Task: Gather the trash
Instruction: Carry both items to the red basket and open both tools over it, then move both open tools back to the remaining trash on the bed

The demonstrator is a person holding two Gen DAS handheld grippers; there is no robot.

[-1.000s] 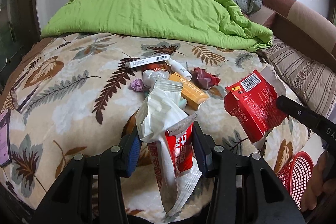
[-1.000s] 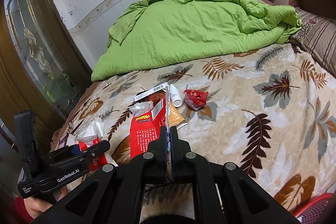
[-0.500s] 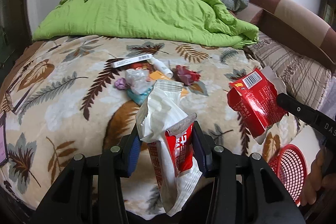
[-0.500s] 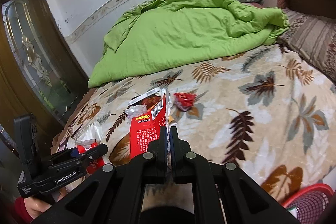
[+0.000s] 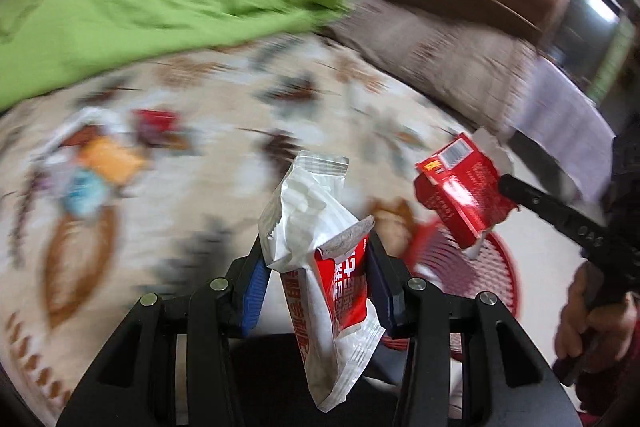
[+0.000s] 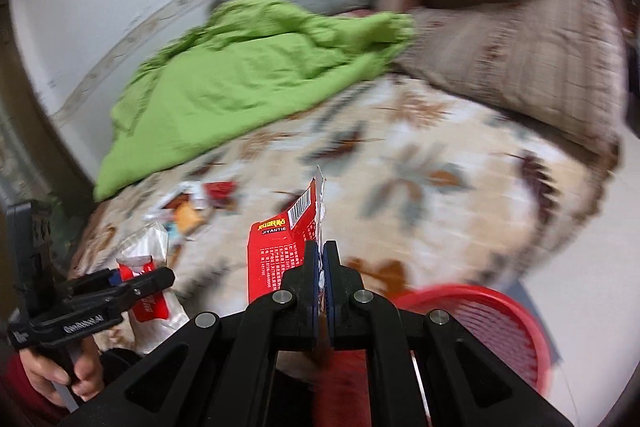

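Both claws were loaded. At the lower centre of its own view, the left claw (image 5: 316, 291) stood partly open around a crumpled white-and-red snack wrapper (image 5: 320, 247), pads pressing its sides. The right claw (image 6: 320, 267) was pinched fully shut on the torn flap of a red carton (image 6: 280, 251). That carton also showed at the right of the left view, hanging above the red mesh basket (image 5: 500, 267) on the floor beside the bed (image 6: 440, 163).

I judged the carton the shakier hold: only a thin torn edge sat between the pads, so it might tear or slip free short of the basket. The wrapper was limp and slick, and most of it hung below the pads; it could slide out, or catch the basket's rim and fall outside. With both hands crowding over one basket, the claws might knock each other.

Blur smeared almost everything. More litter (image 5: 100, 163) lay at the left of the left view, orange, blue and red shapes I could not name. The basket was cut off by the claw bodies in both views, so I could not tell what it already held.
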